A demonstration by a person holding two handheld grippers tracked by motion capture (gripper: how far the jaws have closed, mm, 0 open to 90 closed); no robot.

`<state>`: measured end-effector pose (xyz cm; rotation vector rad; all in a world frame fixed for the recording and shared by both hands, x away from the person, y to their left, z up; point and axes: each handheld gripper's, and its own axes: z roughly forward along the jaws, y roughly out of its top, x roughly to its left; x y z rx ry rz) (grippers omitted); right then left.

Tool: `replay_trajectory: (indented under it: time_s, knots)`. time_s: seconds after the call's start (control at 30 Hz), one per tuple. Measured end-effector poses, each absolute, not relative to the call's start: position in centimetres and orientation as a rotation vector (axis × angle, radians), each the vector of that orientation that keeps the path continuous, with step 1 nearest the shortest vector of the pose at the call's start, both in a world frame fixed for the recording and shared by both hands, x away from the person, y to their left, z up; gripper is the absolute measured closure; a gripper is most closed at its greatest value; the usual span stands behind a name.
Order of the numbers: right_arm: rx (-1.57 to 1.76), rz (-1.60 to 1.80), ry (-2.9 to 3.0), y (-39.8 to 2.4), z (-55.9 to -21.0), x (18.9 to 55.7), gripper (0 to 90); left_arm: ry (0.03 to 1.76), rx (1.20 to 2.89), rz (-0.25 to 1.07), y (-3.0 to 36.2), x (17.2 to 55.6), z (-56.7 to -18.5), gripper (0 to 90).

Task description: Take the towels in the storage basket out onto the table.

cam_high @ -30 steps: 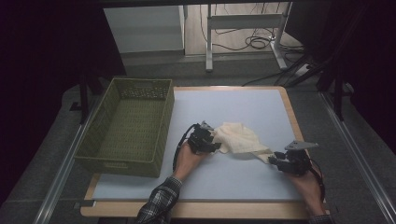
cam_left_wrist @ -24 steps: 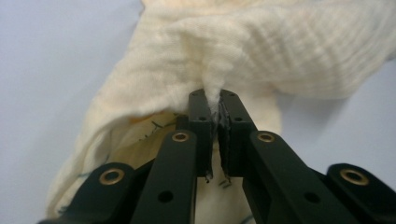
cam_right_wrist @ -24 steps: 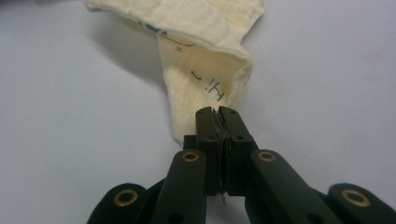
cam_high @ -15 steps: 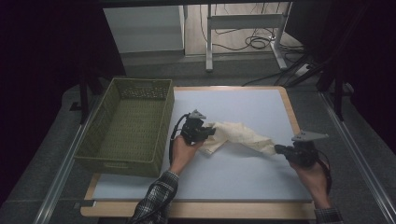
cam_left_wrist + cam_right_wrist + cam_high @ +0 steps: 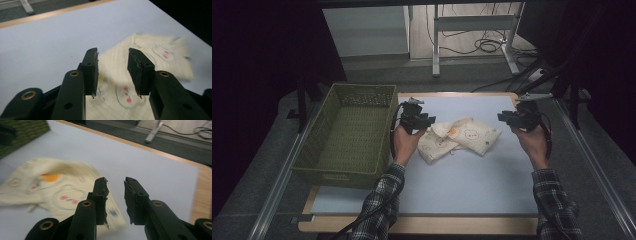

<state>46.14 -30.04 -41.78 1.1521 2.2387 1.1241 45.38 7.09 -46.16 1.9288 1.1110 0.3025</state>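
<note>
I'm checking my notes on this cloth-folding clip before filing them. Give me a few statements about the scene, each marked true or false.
1. The cream cloth lies on the table mat. True.
2. The left hand-held gripper clamps the cloth. False: its jaws stand apart with nothing between them; they have just been opening, and the cloth lies below.
3. The green basket sits at the left of the table. True.
4. The cloth is inside the basket. False: it lies on the mat, to the right of the basket.
5. The right hand-held gripper is empty. True: its jaws have just been opening, and nothing is between them.
</note>
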Motion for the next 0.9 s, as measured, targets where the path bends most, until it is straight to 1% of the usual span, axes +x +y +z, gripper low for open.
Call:
replay_trajectory:
  time_s: [0.13, 0.27, 0.37, 0.53, 0.7, 0.9]
  knots:
    - [1.108, 1.11, 2.326, -29.3, -43.5, 44.6, 71.0, 1.082, 1.943, 0.244, 6.9, 44.3, -47.3, 58.5]
    - [1.086, 1.131, 2.421, -28.8, -45.9, 43.1, 76.2, 1.056, 1.977, 0.207, 6.6, 42.8, -48.6, 58.4]
    - [1.059, 1.182, 2.478, -28.0, -47.2, 42.1, 82.0, 1.042, 1.987, 0.193, 6.5, 41.8, -49.3, 58.6]
    - [0.982, 1.202, 2.556, -25.4, -48.9, 41.4, 84.7, 1.035, 1.997, 0.175, 7.0, 40.5, -50.2, 60.0]
    - [0.938, 1.207, 2.599, -22.5, -50.3, 42.0, 83.4, 1.027, 1.994, 0.158, 7.4, 39.4, -51.0, 56.5]
    - [0.936, 1.19, 2.584, -20.0, -51.8, 43.5, 71.8, 1.007, 1.998, 0.139, 7.7, 38.2, -51.4, 49.8]
